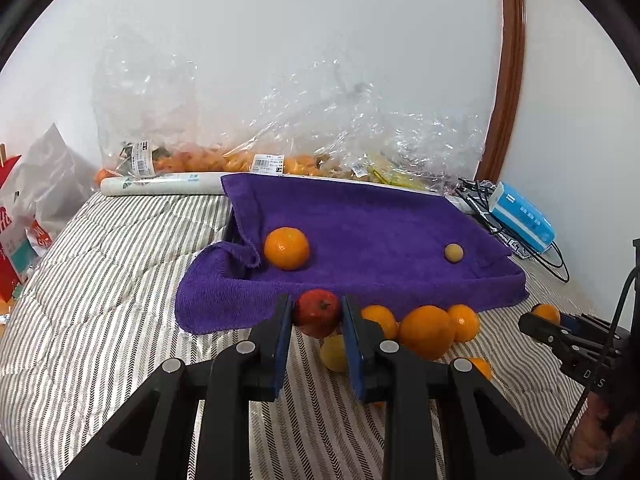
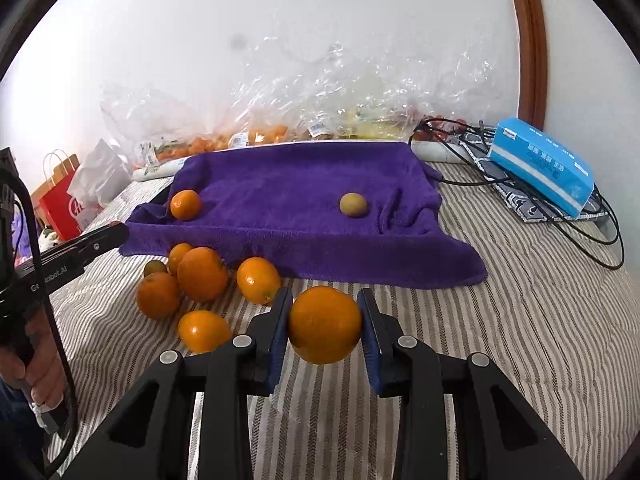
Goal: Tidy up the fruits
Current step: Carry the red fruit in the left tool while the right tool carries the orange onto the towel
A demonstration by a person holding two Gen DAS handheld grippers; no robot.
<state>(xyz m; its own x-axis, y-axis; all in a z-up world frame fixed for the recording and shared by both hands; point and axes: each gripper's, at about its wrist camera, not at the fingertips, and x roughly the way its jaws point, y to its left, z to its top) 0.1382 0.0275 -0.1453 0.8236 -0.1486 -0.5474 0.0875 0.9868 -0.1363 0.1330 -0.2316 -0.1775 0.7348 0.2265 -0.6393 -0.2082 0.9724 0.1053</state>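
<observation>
Bed (image 2: 520,300), striped cover; purple towel (image 2: 304,200) spread mid-bed as landmark. On the towel: one orange (image 2: 185,204) at its left edge, one small brownish fruit (image 2: 353,204) toward its right. In front of the towel: loose pile of oranges (image 2: 202,274). Left gripper (image 1: 318,314): fingers clamped on a red apple (image 1: 318,312), just at the towel's front edge. Right gripper (image 2: 325,326): fingers clamped on an orange (image 2: 325,324), in front of the towel. Behind the towel: clear bags of fruit (image 2: 256,128). Right of the towel: blue tissue pack (image 2: 540,164).

Blue tissue pack (image 2: 541,165) atop black cables (image 2: 592,216)
</observation>
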